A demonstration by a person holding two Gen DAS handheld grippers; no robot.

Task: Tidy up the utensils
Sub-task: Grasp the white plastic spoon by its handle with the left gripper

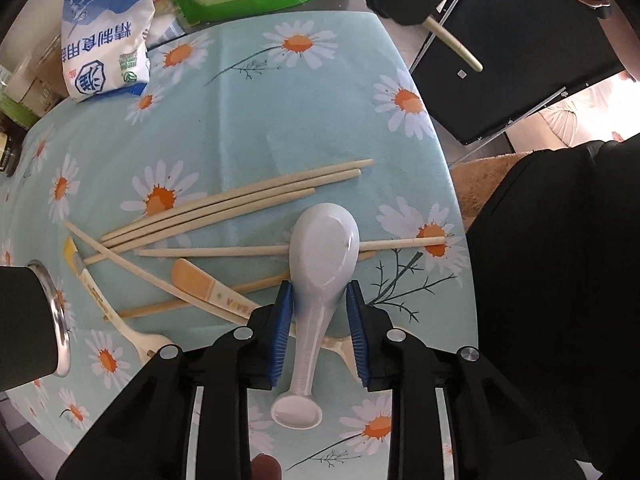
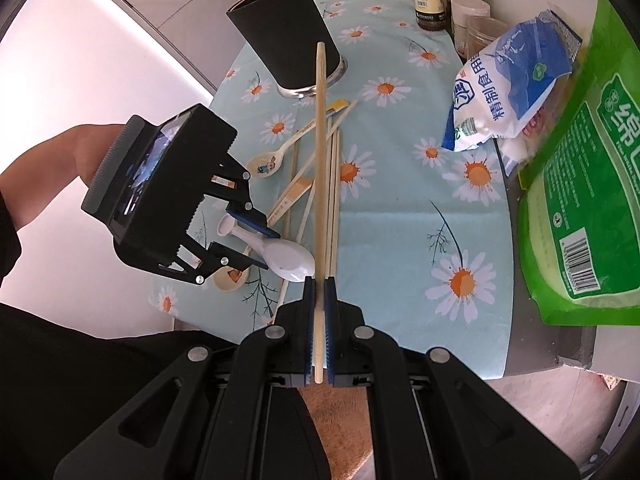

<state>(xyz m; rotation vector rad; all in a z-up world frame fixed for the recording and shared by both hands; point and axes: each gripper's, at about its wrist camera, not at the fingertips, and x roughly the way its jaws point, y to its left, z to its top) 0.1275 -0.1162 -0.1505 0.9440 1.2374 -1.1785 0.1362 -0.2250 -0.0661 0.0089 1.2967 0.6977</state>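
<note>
While the daisy tablecloth [image 1: 320,120] carries the black holder [image 2: 284,36] and loose chopsticks [image 1: 240,204], my left gripper [image 1: 320,300] straddles the white spoon [image 1: 324,248], pads at its neck, my right gripper [image 2: 319,292] clamps one chopstick [image 2: 320,160].

Black two-finger grippers [image 1: 318,304] [image 2: 319,292] with blue ribbed pads [image 1: 280,340], silver round screws [image 1: 242,333] on jointed black links, black sleeve [image 2: 10,240] at wrist.
</note>
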